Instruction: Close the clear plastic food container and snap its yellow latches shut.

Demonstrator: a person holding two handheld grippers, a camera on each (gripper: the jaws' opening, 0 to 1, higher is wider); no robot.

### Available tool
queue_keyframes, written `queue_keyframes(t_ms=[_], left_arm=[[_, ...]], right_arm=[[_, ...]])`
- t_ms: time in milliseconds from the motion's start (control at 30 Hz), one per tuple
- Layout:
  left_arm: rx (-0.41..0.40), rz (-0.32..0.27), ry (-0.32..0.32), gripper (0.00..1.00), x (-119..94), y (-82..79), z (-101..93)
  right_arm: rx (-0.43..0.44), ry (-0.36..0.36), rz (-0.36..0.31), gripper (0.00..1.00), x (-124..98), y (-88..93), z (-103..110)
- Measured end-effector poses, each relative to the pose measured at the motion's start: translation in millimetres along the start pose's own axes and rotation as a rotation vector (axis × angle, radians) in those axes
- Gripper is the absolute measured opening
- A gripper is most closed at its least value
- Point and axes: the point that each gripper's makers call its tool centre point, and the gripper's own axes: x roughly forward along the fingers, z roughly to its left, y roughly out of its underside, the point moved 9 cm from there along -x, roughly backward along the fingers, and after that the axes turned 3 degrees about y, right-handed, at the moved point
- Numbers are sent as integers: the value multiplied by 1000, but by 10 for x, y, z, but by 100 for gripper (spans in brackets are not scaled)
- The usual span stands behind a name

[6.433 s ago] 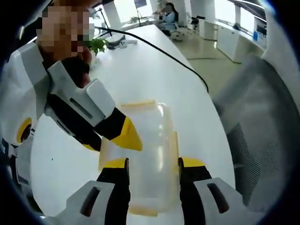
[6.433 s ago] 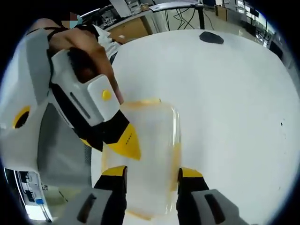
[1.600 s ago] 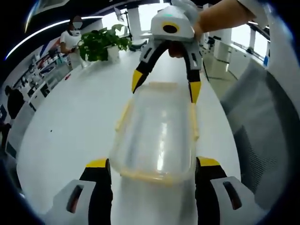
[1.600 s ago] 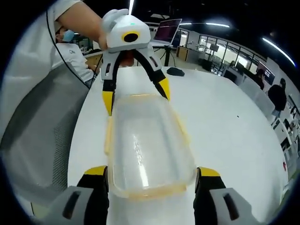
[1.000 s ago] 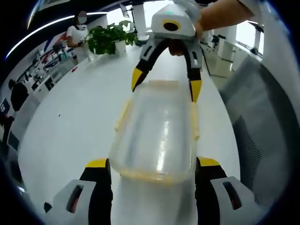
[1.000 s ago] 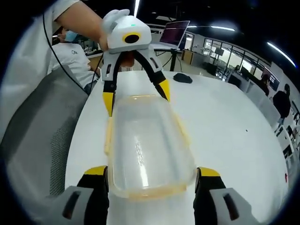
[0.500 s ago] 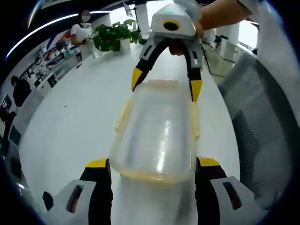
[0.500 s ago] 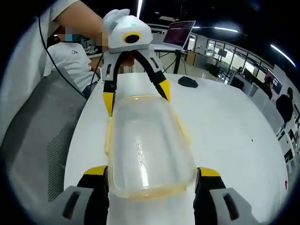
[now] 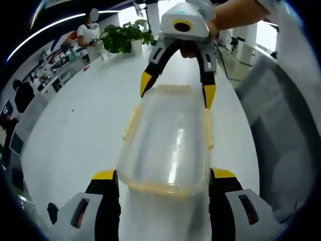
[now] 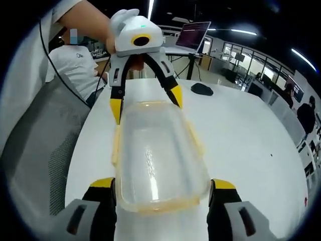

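The clear plastic container point(image 9: 168, 140) with yellow latches has its lid on and hangs above the white table point(image 9: 75, 120). My left gripper point(image 9: 163, 175) clamps its near end in the left gripper view. The right gripper point(image 9: 175, 90) straddles the far end there, held by a hand. In the right gripper view the container point(image 10: 155, 150) sits between my right gripper point(image 10: 161, 183) jaws, and the left gripper point(image 10: 145, 100) straddles its far end. A yellow side latch point(image 9: 131, 123) lies along the wall; whether it is snapped I cannot tell.
A potted plant point(image 9: 123, 37) and people stand beyond the table's far left. A grey mesh chair point(image 9: 281, 130) is beside the table edge, also the chair point(image 10: 40, 145). A black mouse point(image 10: 203, 89), a laptop point(image 10: 193, 35) and a seated person point(image 10: 75, 60) are further off.
Earlier both grippers hovered side by side over the container on the table. Since then they face each other at its ends; lately only the background drifts slightly, the hold unchanged.
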Motion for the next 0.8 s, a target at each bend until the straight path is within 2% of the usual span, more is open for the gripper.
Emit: queue_keyframes(t_ms=[200,800], left_arm=[[12,18,4,70,14,-22,117],[5,4,-7,70,66,-48,486]], right_arm=[[7,5,1,74,20,-5,-98],[2,9,-1,74,93,-26,-488]])
